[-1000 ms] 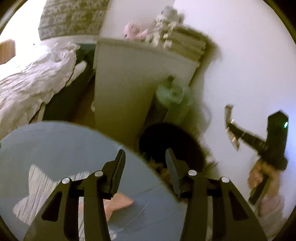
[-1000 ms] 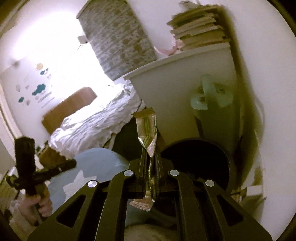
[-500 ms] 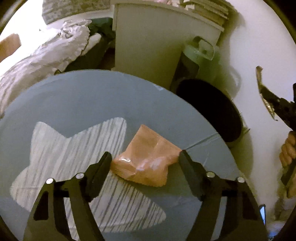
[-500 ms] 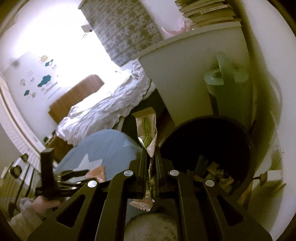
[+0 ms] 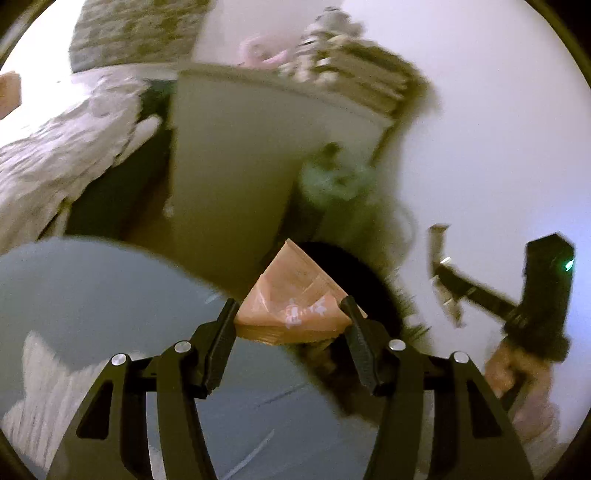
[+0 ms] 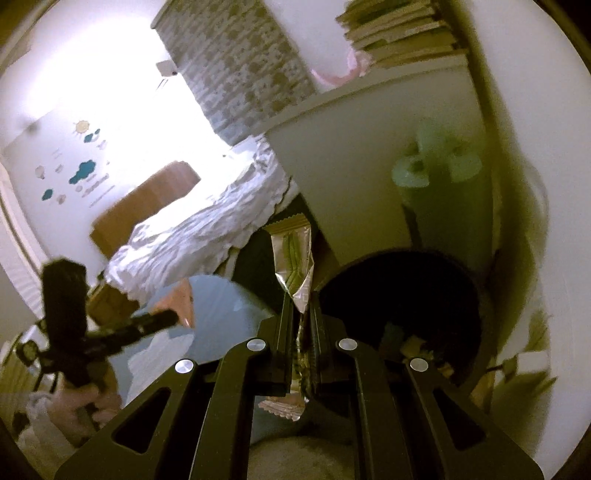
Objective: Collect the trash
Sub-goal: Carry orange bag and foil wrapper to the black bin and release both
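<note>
Pickup confirmed, left wrist view: your left tongs (image 5: 290, 317) are now gripping the orange packet (image 5: 295, 302), lifted off the blue rug (image 5: 92, 288) and heading toward the black bin (image 5: 365, 291). Packet is crinkled, glossy film, wedge-shaped.

Right wrist view: your right tongs (image 6: 300, 314) are staying clenched on the silver foil wrapper (image 6: 293, 258), flat, crimp-edged, hovering beside the bin's round rim (image 6: 476, 295).

So the bin (image 6: 399, 295) sits on the floor against the wall, right beside the cabinet (image 5: 236, 162), with a rolled mat (image 6: 439, 199) standing behind it. Books (image 6: 402, 33) are stacked on top of the cabinet. Rug (image 5: 92, 295) lies left of the bin (bed (image 6: 199, 229) is further back, past the cabinet).
</note>
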{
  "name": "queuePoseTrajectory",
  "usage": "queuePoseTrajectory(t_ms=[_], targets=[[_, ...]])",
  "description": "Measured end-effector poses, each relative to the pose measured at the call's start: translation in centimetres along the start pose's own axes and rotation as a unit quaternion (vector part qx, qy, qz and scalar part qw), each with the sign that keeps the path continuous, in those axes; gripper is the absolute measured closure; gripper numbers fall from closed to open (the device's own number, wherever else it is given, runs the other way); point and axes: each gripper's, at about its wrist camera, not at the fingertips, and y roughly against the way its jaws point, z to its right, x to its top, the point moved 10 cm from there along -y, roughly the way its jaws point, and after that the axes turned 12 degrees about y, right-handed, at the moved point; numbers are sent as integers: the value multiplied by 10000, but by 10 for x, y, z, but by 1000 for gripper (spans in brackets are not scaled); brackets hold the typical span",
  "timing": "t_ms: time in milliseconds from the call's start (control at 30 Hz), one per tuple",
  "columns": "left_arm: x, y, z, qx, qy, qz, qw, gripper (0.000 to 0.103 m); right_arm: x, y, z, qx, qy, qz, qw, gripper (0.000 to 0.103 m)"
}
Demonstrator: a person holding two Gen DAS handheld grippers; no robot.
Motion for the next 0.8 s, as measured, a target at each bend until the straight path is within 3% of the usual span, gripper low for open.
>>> queuePoseTrajectory(t_ms=[167,300,333,400,467,733,800], targets=[[16,-31,50,-278,-313,-48,9991,46,2,6,21,-179,-113,82,9997,94],[22,-57,66,-274,-381,-116,9988,30,1,3,39,-304,-267,69,9992,92],[23,-61,68,-273,-384,-113,9988,24,0,1,43,-321,-298,33,9990,88],[28,-70,73,-295,-382,-121,9988,15,-1,-2,49,-394,-372,8,9985,54],[31,-69,74,-335,-349,-76,9988,12,-1,-1,56,-419,-501,56,9978,43],[30,-32,47,-208,31,202,9996,5,-3,3,61,-378,-671,31,9970,43],[26,-17,31,50,177,237,9995,5,-2,4,54,-366,-679,4,9970,29]])
